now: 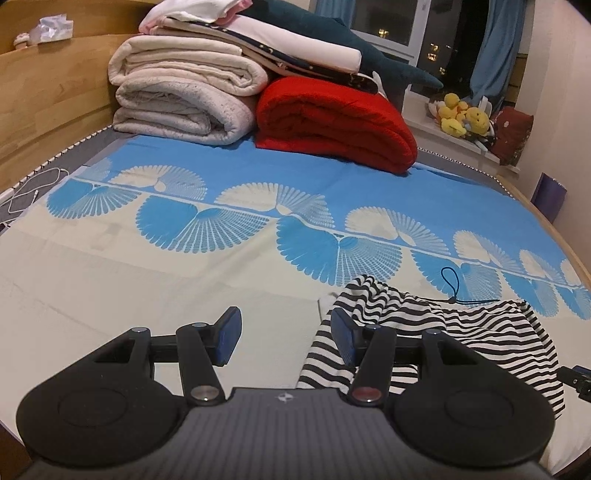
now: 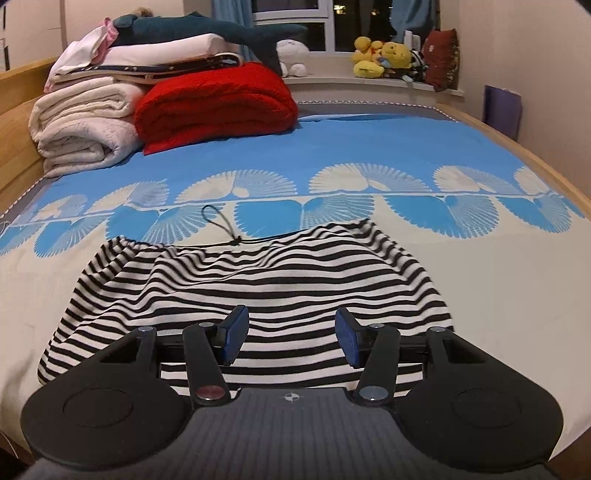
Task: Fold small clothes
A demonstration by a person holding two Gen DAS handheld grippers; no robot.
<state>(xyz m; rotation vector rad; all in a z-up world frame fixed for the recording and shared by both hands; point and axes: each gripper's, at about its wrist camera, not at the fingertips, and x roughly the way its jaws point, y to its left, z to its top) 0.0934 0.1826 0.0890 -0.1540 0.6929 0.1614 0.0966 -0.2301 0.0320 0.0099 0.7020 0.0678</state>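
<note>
1. Black-and-white striped small cloth garment (image 2: pixel 258 284) lies rumpled on the bed, directly under and ahead of the right gripper (image 2: pixel 291 339); its far edge is bunched up, w/ a thin dark drawstring loop (image 2: pixel 218 221) lying just past that edge.
2. Right gripper: blue-padded jaws apart, hovering over the near part of the stripes. No fabric pinched between the pads.
3. Left gripper (image 1: pixel 284 339): jaws apart too, nothing between them. Bare cream sheet shows in the gap; the striped garment sits off to its right, its left edge passing behind the right-hand finger (image 1: pixel 341 341). Can't tell if that finger touches the cloth.
4. Blue-and-cream fan-patterned bedsheet (image 2: pixel 369 147) covers the bed beyond both grippers; the stretch ahead of the garment is open.
5. Far ahead, left of both grippers: stack of folded cream-white blankets (image 2: pixel 81 122), w/ a folded red fleece blanket (image 2: pixel 218 99) just beside it on the right. More folded linens and a dark teal plush shark (image 2: pixel 207 29) lie on top.
6. Far end, on the windowsill: yellow plush toys (image 2: pixel 384 55), a dark red cushion (image 2: pixel 441 55), a white plush (image 2: pixel 293 55).
7. Wooden bed frame (image 1: pixel 44 96) runs along the left; a white cable (image 1: pixel 33 192) lies by that edge.
</note>
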